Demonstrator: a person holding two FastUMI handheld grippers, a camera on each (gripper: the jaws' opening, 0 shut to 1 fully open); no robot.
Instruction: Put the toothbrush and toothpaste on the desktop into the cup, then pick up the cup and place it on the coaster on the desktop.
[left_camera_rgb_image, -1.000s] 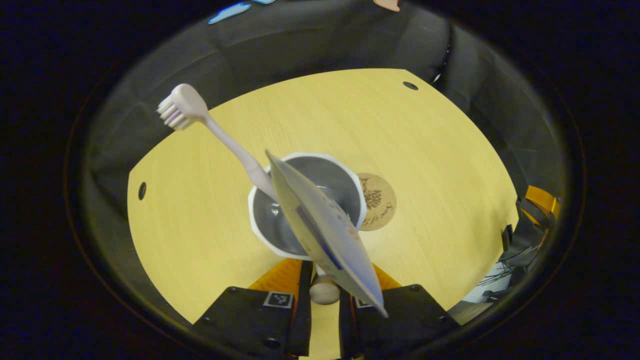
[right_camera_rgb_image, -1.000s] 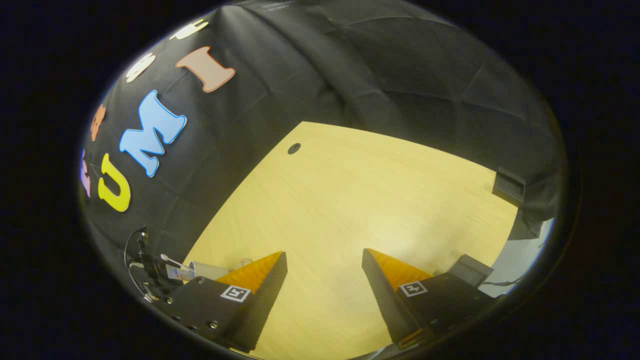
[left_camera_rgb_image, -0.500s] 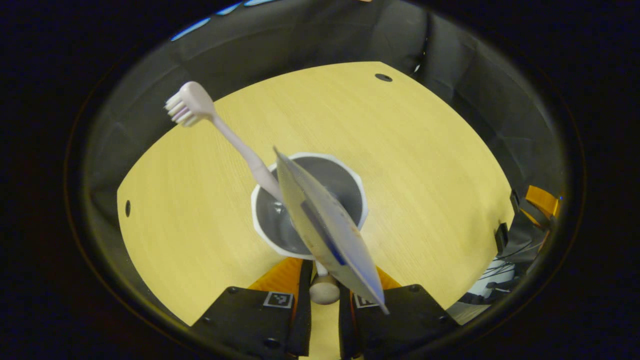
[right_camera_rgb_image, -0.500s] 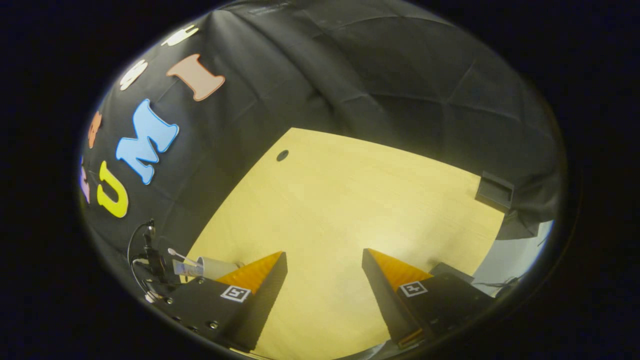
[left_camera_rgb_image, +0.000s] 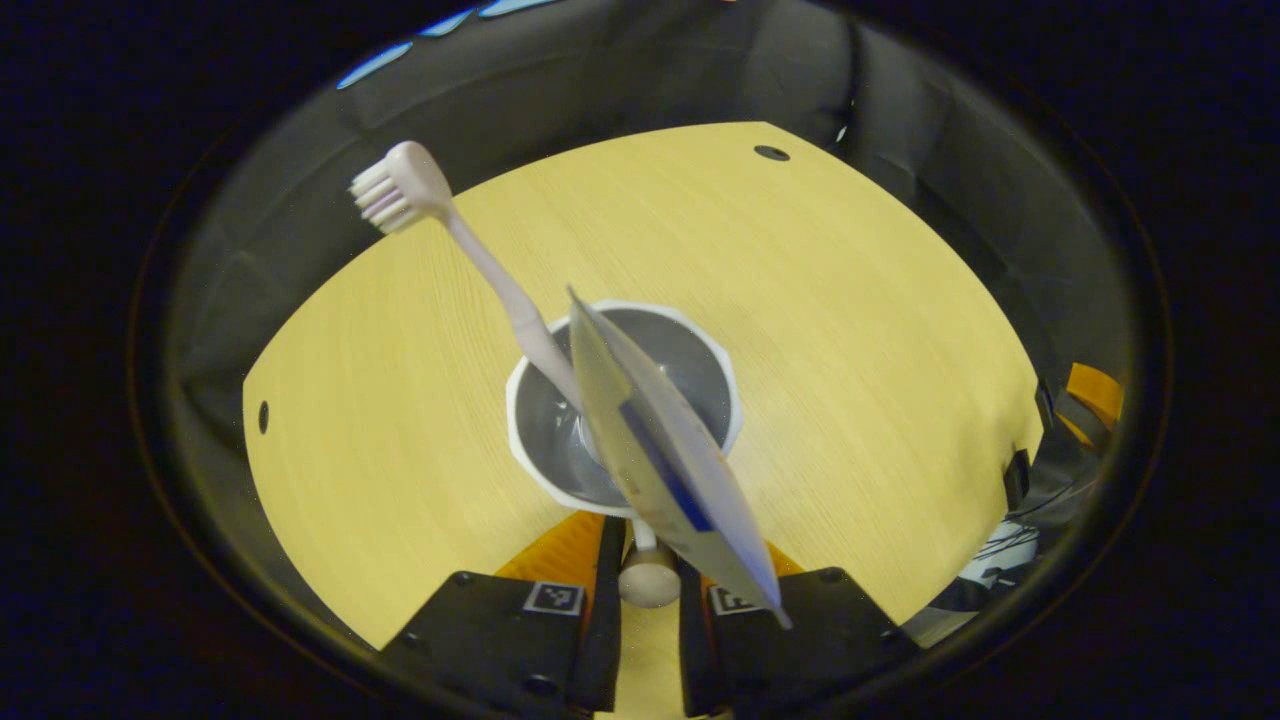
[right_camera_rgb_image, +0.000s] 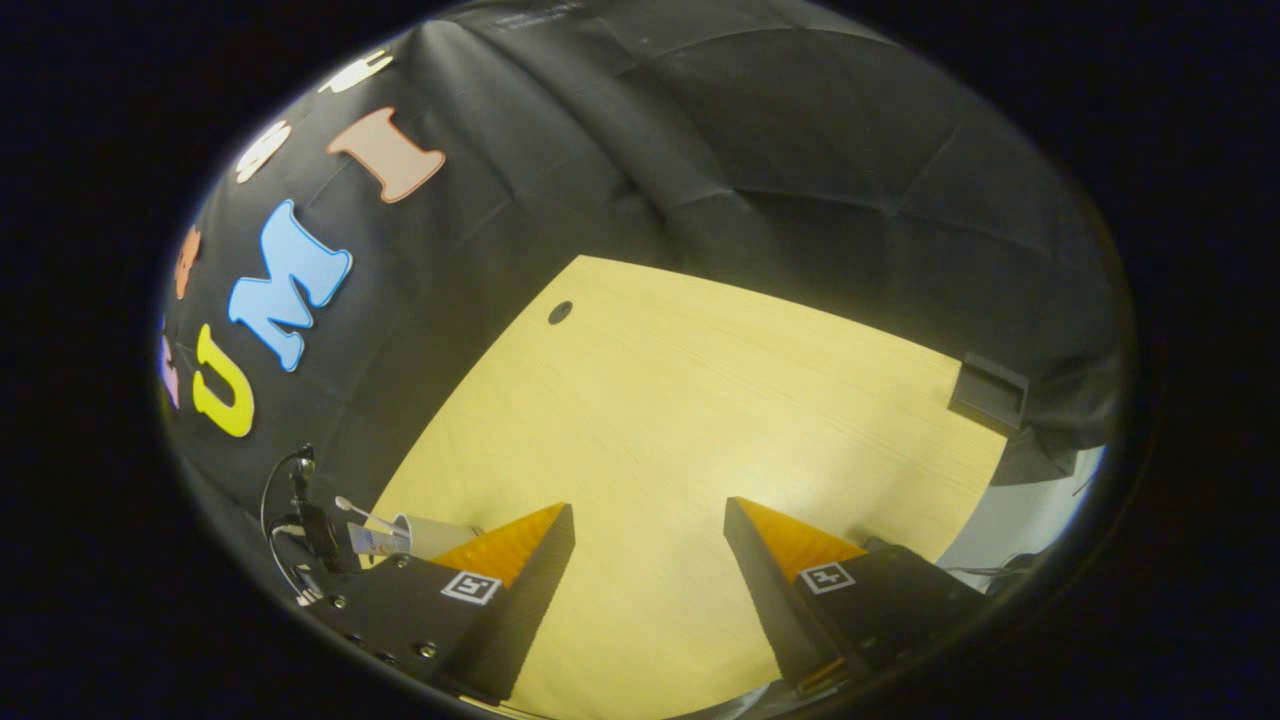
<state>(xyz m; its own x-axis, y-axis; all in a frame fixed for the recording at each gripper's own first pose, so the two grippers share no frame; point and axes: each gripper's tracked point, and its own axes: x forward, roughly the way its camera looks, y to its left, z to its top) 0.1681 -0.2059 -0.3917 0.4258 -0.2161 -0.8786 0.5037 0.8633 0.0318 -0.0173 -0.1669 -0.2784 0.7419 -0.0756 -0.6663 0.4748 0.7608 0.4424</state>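
Observation:
A white cup with a grey inside sits just ahead of my left gripper, seen from above. That gripper is shut on the cup's near side, where a rounded knob shows between its fingers. A pale toothbrush leans out of the cup to the upper left, bristles up. The flat toothpaste tube stands in the cup and tilts toward the camera. In the right gripper view the same cup appears small at the far left. My right gripper hangs open over bare table.
The wooden table has small dark holes near its edges. A black box sits at its far right corner. Black cloth walls surround the table; cables hang beyond its right edge.
My left gripper has carried the cup to the right, over the round cork coaster, which the cup now hides. The right gripper has barely moved.

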